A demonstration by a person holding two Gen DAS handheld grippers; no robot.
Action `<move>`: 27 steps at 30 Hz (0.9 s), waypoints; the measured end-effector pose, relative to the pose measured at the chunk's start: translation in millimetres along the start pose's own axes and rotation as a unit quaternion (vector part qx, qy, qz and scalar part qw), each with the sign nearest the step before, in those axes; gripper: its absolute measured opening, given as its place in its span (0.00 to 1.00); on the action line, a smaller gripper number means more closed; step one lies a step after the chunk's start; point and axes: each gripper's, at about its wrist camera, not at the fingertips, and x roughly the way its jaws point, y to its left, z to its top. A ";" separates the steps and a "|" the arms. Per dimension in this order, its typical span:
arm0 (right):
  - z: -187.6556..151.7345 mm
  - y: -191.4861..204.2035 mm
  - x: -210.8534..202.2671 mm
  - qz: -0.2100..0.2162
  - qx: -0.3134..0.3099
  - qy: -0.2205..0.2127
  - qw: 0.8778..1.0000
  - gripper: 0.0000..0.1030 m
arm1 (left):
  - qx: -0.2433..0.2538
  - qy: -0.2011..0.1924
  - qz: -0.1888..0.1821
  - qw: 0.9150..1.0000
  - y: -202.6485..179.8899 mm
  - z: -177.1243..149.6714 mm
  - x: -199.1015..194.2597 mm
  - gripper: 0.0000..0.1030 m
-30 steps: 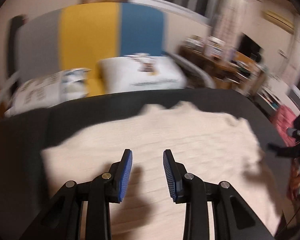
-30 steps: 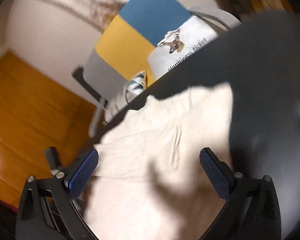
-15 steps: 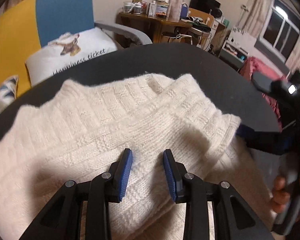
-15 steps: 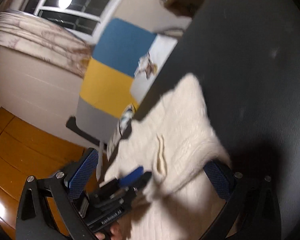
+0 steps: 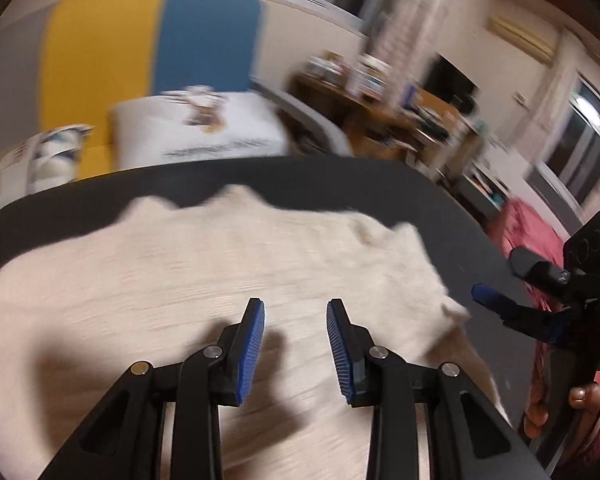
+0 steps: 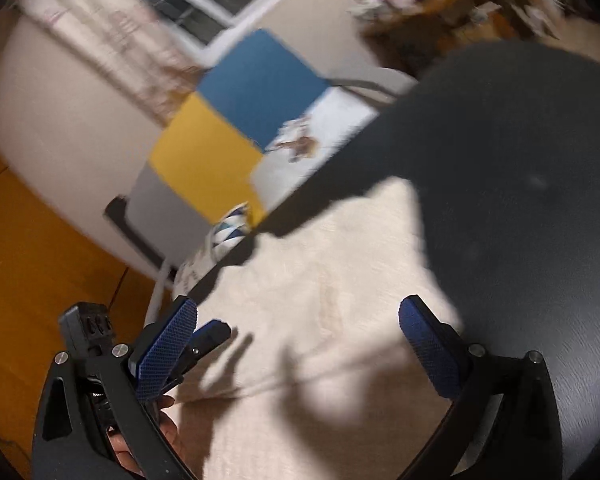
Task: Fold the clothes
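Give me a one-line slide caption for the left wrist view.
Open left gripper above a cream knit sweater on a dark round table; right gripper alongside, frame motion-blurred.

I noted the sweater (image 5: 228,280) lying flat on the counter (image 5: 340,188). My left hand-held gripper (image 5: 295,340) was over the sweater's near part; my right hand-held gripper (image 5: 500,308) was off its right edge, above the counter. Behind the counter was a sofa (image 5: 156,44) with a pillow (image 5: 196,128) on it; a desk (image 5: 400,112) was to the sofa's right.
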 end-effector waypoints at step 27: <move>-55.8 82.5 127.7 -0.186 -0.309 0.138 0.922 1.00 | -0.197 -0.047 0.058 0.978 187.5 -57.9 -104.3 0.31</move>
